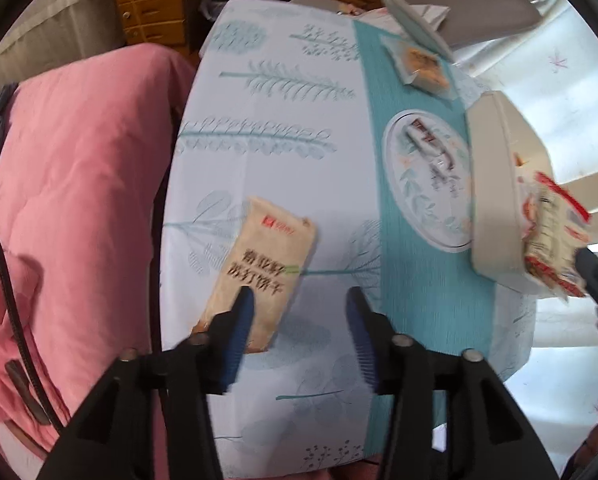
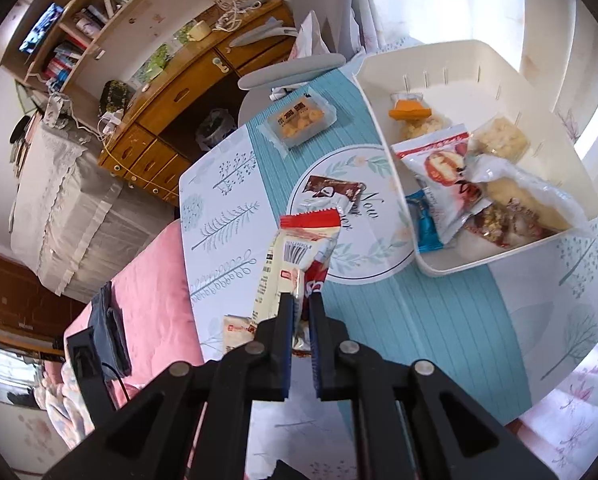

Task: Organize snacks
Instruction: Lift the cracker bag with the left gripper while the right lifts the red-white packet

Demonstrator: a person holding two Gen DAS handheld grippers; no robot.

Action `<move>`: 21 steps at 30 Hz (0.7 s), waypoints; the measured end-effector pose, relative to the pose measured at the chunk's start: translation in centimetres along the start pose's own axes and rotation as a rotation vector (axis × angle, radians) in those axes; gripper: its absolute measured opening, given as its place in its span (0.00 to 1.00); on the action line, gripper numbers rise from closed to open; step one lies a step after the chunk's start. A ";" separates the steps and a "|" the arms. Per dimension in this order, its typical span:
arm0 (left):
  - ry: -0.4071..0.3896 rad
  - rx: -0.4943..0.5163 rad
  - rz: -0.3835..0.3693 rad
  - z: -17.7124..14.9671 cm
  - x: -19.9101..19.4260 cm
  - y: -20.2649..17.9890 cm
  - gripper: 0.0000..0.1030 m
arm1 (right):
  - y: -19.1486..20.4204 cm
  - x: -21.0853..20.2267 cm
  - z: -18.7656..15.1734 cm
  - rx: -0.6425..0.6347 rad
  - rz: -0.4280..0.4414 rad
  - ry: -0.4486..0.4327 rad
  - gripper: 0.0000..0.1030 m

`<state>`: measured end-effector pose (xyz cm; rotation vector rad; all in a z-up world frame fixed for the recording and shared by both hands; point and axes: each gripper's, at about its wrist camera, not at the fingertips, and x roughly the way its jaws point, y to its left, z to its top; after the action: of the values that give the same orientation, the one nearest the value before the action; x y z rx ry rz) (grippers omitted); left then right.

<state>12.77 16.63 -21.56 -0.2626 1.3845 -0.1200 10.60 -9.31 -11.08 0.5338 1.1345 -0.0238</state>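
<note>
Two views split the scene between them; nearest in the left wrist view, the left claw point(image 1: 299, 300) hangs released above the worktop point(image 1: 283, 152), its blue pads point(image 1: 241, 320) apart with nothing pressed between them; one pad overlaps the near end of a tan cracker packet point(image 1: 259, 268) lying flat on the leaf-patterned cloth, and whether it touches the packet cannot be told; only a corner of that packet point(image 2: 235, 330) peeks out beside the finger in the right wrist view; that view alone shows the right claw point(image 2: 299, 304) clenched on a red-and-white snack packet point(image 2: 295, 256), held upright above the teal strip of the cloth; the left view catches this packet point(image 1: 551, 236) only as a blur at its right edge, in front of the white bin point(image 1: 495, 184); farther out, a brown-and-white wrapper point(image 2: 331, 194) lies on the round printed emblem, seen blurred in the left view too point(image 1: 431, 144); beyond it a clear pack of orange biscuits point(image 2: 301, 120) sits on the teal strip, visible in both views point(image 1: 423, 66); only the right view looks into the white bin point(image 2: 419, 60), where several packets lie piled, among them a red-and-white bag point(image 2: 443, 168) and a blue wrapper point(image 2: 427, 224); left of the worktop lies a pink blanket point(image 1: 79, 184).
</note>
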 end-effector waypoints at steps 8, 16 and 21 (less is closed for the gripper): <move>0.062 -0.029 0.082 -0.6 4.1 1.3 0.63 | -1.9 -1.4 -1.1 -0.041 -0.009 0.005 0.07; 0.090 0.001 0.128 -0.2 7.0 1.5 0.64 | -3.5 -2.9 -1.5 -0.051 -0.053 -0.020 0.07; 0.105 0.022 0.159 0.1 8.2 1.3 0.68 | -4.5 -3.2 -1.3 -0.038 -0.079 -0.021 0.07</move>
<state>14.31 15.91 -29.68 -0.1288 1.5018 -0.0167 6.85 -13.51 -10.50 0.4535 1.1329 -0.0757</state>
